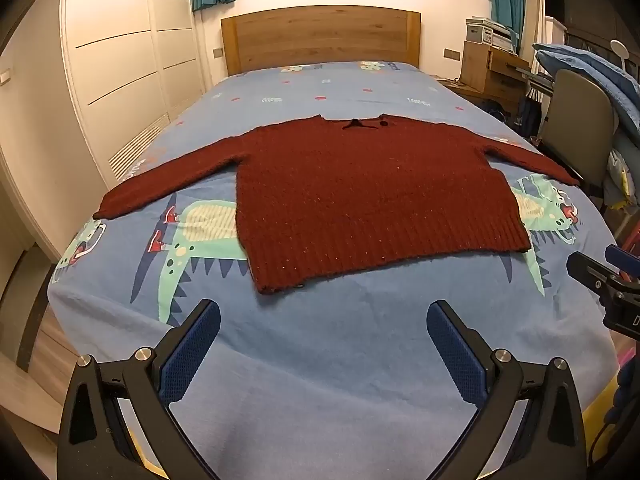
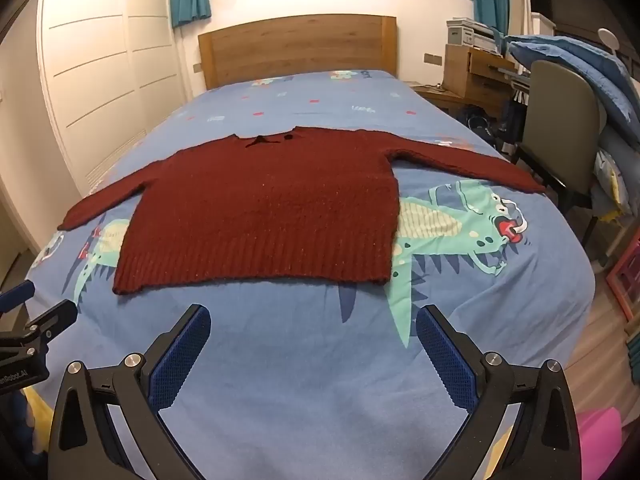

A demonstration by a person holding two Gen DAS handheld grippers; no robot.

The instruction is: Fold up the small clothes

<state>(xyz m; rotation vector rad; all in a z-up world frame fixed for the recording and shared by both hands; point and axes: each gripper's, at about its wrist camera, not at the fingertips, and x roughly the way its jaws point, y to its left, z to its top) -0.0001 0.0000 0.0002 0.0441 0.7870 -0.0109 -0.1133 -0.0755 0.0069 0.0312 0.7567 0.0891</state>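
Observation:
A small dark red knitted sweater (image 1: pixel 360 192) (image 2: pixel 272 208) lies flat on the bed, collar toward the headboard, hem toward me, both sleeves spread out to the sides. My left gripper (image 1: pixel 323 316) hovers over bare sheet just short of the hem, jaws wide open with nothing between the blue pads. My right gripper (image 2: pixel 313 320) hangs the same way in front of the hem's right half, open and empty. Each gripper also shows at the edge of the other's view: the right one (image 1: pixel 600 276), the left one (image 2: pixel 36 320).
The blue sheet (image 1: pixel 320 380) with green dinosaur prints covers the bed. A wooden headboard (image 1: pixel 320 36) stands at the far end. White wardrobe doors (image 1: pixel 120 60) run along the left. A chair (image 2: pixel 560 128) piled with blue bedding and a wooden desk stand to the right.

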